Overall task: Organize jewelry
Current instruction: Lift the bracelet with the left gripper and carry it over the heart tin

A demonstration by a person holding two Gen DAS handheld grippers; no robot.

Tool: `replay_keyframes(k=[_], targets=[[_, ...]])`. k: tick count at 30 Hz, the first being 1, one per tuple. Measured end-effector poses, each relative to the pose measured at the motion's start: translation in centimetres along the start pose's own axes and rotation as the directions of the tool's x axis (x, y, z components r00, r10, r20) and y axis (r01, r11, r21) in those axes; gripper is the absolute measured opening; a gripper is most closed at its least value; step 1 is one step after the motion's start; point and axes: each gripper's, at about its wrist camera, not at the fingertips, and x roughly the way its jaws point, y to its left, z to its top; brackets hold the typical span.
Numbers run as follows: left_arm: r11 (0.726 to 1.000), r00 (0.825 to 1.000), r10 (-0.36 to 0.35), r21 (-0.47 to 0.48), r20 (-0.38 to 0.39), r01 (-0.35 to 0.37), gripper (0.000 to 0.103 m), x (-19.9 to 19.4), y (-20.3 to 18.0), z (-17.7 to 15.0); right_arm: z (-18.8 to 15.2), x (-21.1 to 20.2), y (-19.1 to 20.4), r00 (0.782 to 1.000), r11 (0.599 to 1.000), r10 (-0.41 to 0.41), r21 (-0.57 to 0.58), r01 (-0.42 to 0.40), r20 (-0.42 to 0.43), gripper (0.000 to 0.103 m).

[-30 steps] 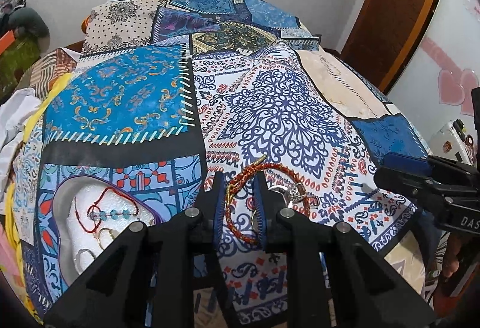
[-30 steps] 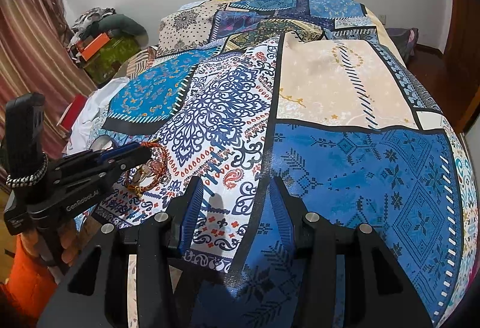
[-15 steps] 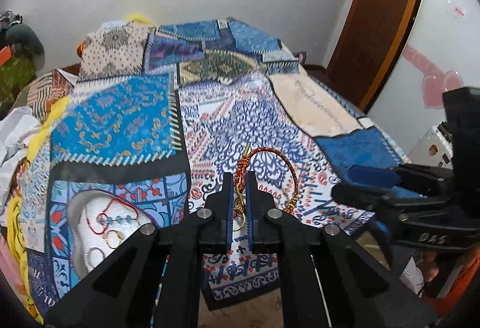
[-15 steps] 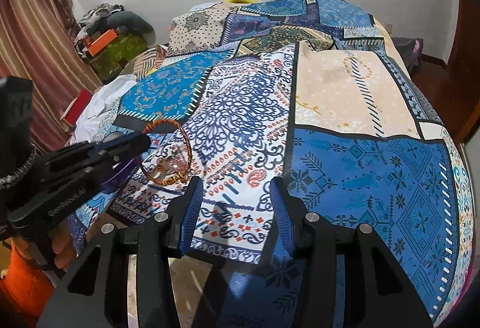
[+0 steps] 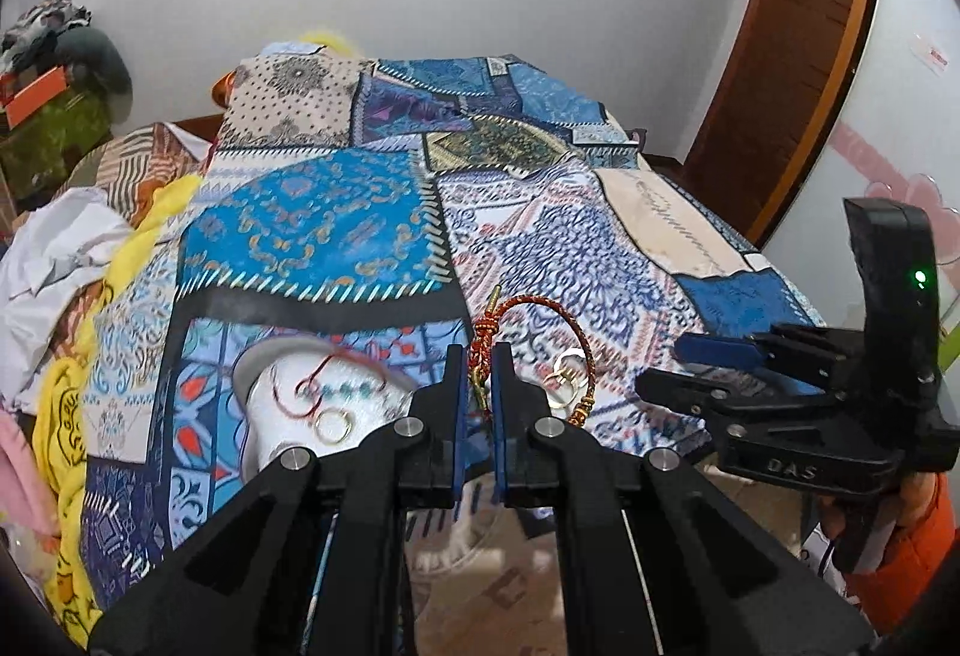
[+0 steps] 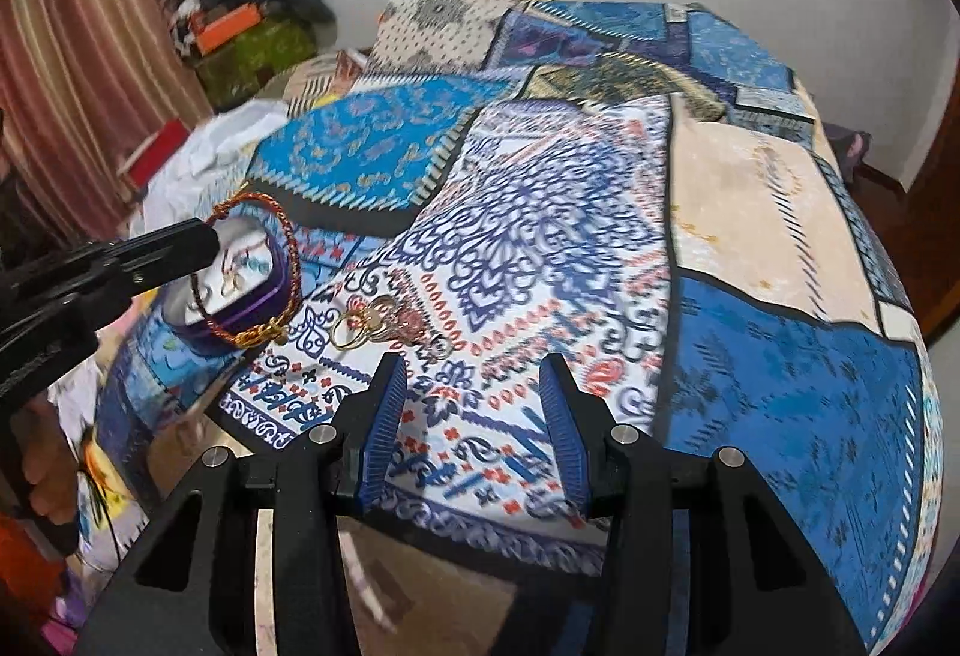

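The left gripper was closed on the red bracelet, in transfer, needing leftward travel to the jewelry box; the right gripper hung open, empty.

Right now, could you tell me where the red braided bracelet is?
The red braided bracelet hangs pinched in the left gripper, lifted off the bedspread, between the jewelry box and the loose rings.

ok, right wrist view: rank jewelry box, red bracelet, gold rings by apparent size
1. Jewelry box
2. Red bracelet, held up by the left claw; roughly box-sized, so the top two are uncertain
3. Gold rings on the quilt, clearly smallest
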Motion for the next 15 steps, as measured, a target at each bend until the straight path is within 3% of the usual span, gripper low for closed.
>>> replay_keyframes(k=[7,15], targets=[[0.999,1.0,-0.004,-0.032,-0.003,0.003,0.006,0.3,1.1,-0.8,0.3,1.2,1.2,0.999,0.997,-0.033,-0.073,0.032,-0.006,0.023],[0.999,1.0,-0.01,-0.051,-0.003,0.01,0.006,0.5,1.4,-1.0,0.5,1.8,1.4,0.999,0.995,-0.03,-0.091,0.029,-0.013,0.009]])
